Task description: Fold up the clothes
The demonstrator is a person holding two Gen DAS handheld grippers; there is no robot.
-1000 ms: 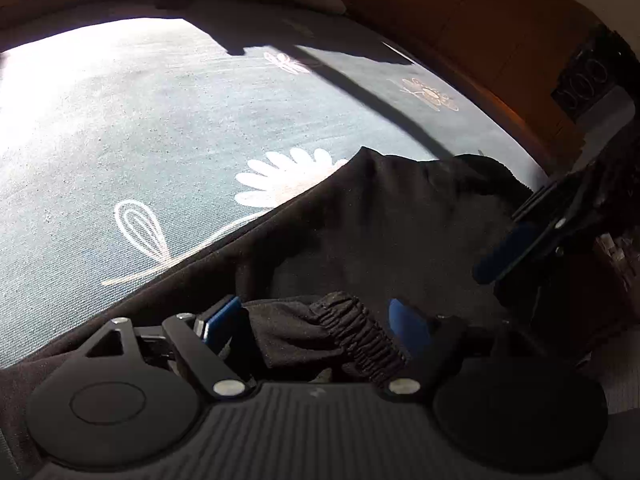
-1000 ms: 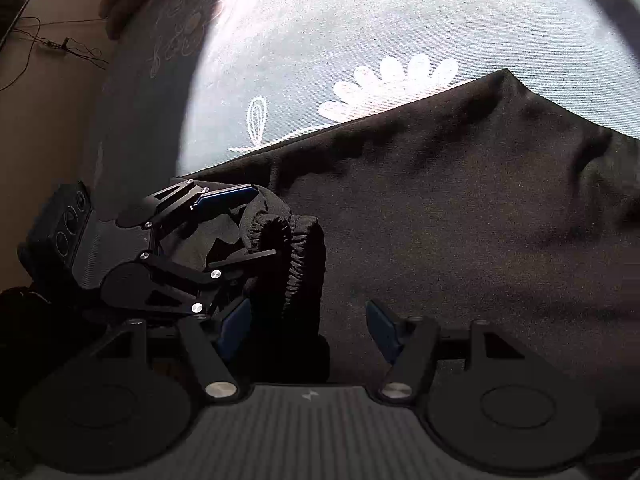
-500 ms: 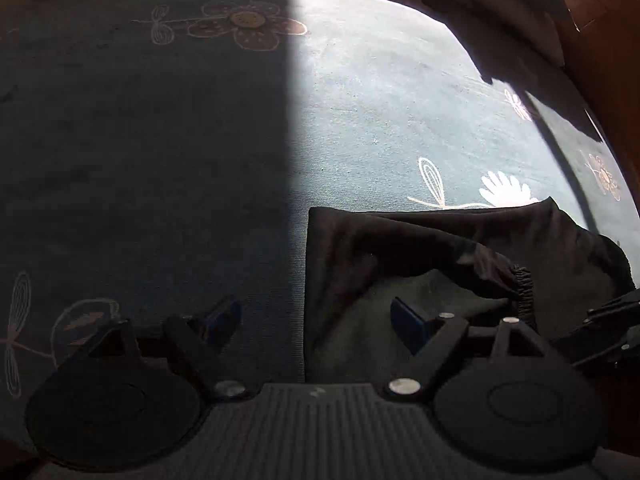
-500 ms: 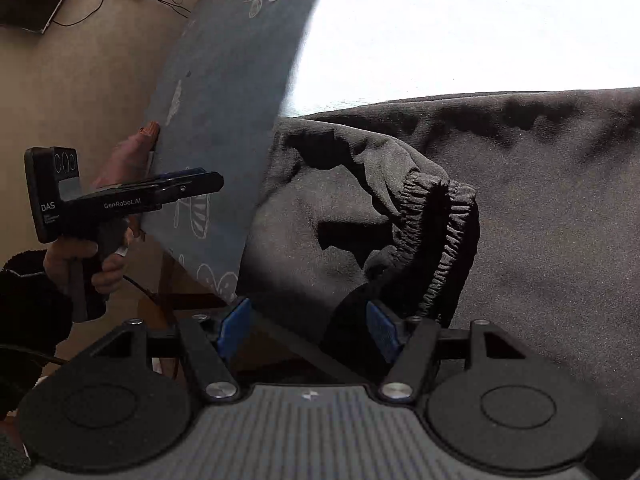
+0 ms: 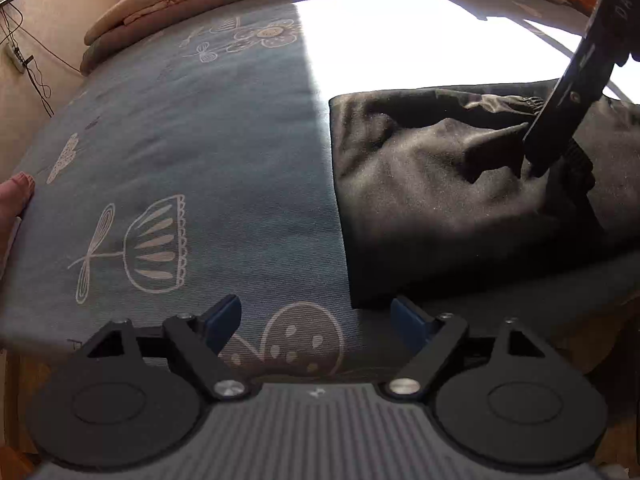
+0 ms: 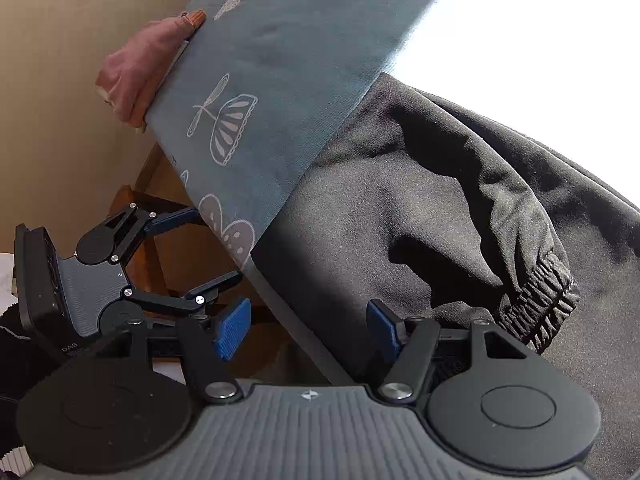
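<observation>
One wide bed cover (image 5: 192, 128), grey-blue and printed with pale flower outlines, fills most of both views; part of it is washed out by strong sunlight. A black garment (image 5: 432, 200) is spread on the near right part of the cover, its straight folded edge running toward the left wrist camera, its cloth rumpled into ridges. Its gathered elastic cuff (image 6: 540, 300) is seen lying on top of the cloth in the right wrist view. A pink cloth (image 6: 140, 68) is bunched at the far edge of the bed. The left gripper (image 5: 316, 320) is held low at the near edge of the bed, its fingers spread wide with nothing between them. The right gripper (image 6: 308, 328) is likewise held with fingers apart and empty, beside the garment's near corner.
</observation>
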